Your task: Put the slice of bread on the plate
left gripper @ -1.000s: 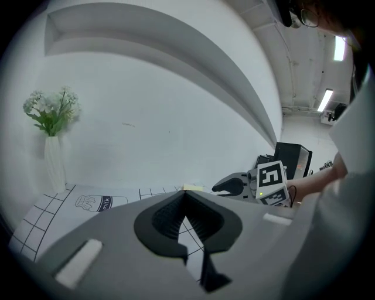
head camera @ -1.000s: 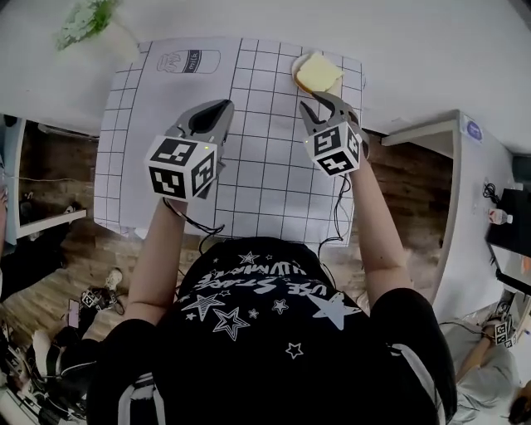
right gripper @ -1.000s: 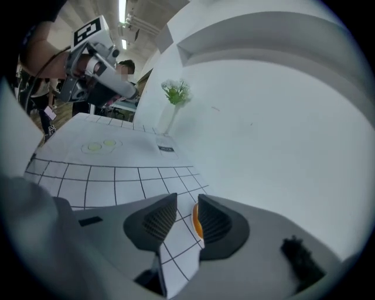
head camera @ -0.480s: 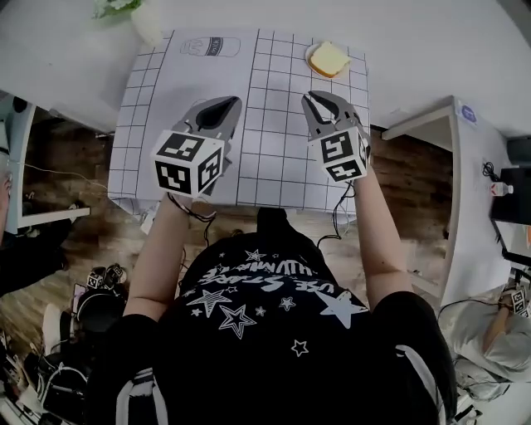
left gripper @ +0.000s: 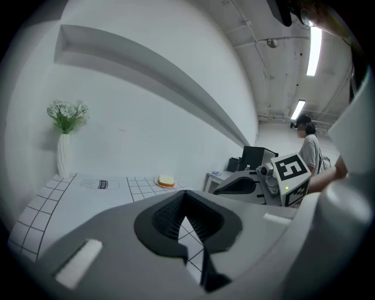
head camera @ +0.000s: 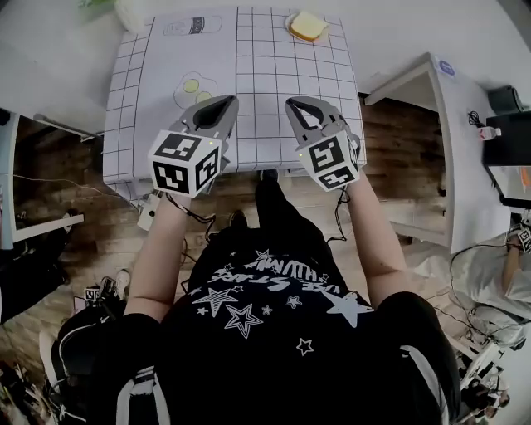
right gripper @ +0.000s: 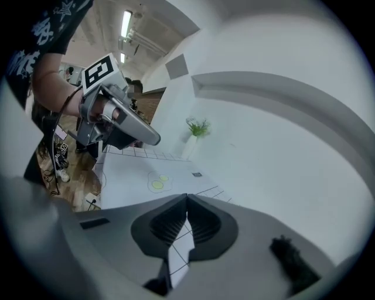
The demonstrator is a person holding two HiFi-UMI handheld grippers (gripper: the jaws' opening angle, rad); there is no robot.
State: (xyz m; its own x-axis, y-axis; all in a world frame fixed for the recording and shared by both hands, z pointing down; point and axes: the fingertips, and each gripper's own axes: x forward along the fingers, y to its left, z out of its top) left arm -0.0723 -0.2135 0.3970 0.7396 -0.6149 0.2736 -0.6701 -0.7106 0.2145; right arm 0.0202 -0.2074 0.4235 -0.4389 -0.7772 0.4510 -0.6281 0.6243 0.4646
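One vase [head camera: 137, 15]: upper left corner of the head view; white, upright, with green flowers [left gripper: 67, 114]; it stands at the far left corner of the mat.
Mat [head camera: 274, 83]: white sheet with a black grid, covering the table [head camera: 66, 50]; upper middle of the head view.
Milk-carton drawing [head camera: 192, 25]: printed on the mat, top of the frame, left of centre.
Fried-egg drawing [head camera: 195, 87]: printed on the mat, below the milk-carton drawing, just above the left gripper.
Left gripper [head camera: 220, 106]: left of centre in the head view, over the near edge of the mat, pointing toward the top of the frame. In the left gripper view [left gripper: 184, 194] the jaws are pressed together at the tips, with nothing between them.
Right gripper [head camera: 297, 108]: right of centre, level with the left gripper and apart from it. In the right gripper view [right gripper: 187, 196] the jaws are pressed together, with nothing between them.
Slice of bread [head camera: 309, 25]: top of the head view, right of centre; it lies flat on the plate, well apart from both grippers.
Plate [head camera: 292, 33]: small and round, on the far right part of the mat; its rim shows around the bread.
Floor [head camera: 398, 133]: brown wood, visible below and to the right of the table.
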